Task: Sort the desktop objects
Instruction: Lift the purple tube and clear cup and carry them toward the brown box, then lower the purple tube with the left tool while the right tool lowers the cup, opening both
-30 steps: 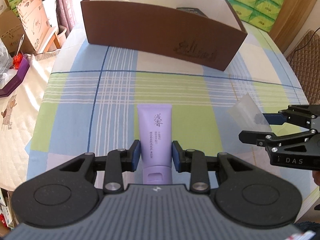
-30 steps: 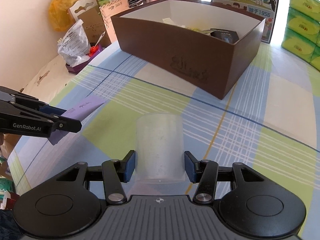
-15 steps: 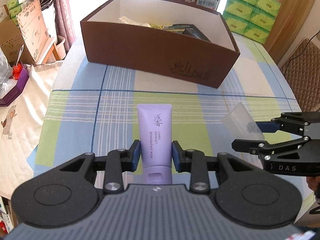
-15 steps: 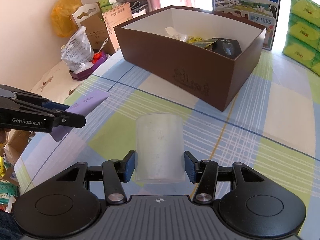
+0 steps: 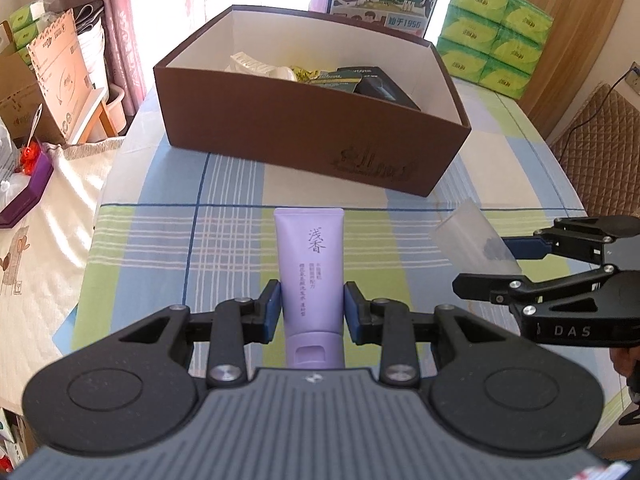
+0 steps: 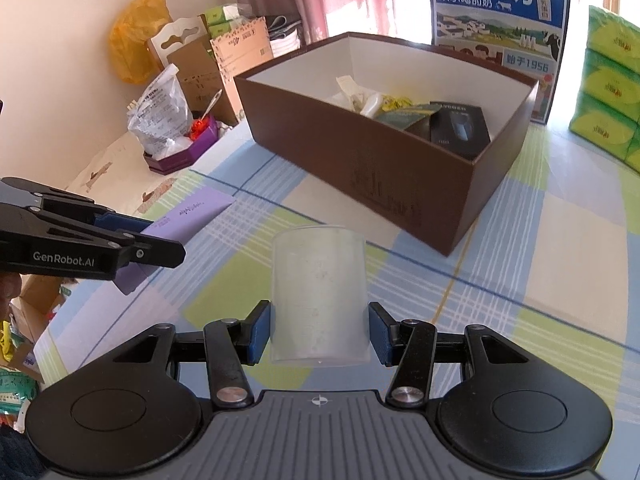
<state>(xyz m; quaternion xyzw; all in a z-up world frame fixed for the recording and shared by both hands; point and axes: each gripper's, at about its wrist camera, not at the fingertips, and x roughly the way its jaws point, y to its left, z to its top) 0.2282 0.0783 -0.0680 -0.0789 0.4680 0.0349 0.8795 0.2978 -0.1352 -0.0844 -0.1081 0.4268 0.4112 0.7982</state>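
The lilac tube (image 5: 311, 268) bears the characters "浅香". The left tongs (image 6: 160, 242) read "GenRobot.AI" on their side; the right tongs (image 5: 492, 268) read "DAS". The far milk carton (image 6: 500, 20) shows "纯牛奶", "从小喝的奶" and "1956". Print on the cardboard boxes at far left is too small to read.

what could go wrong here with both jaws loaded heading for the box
The clear cup is thin and held only near its base, so it could slip or buckle. The purple tube and the cup sit side by side, so the grippers could collide over the brown box, which already holds items.
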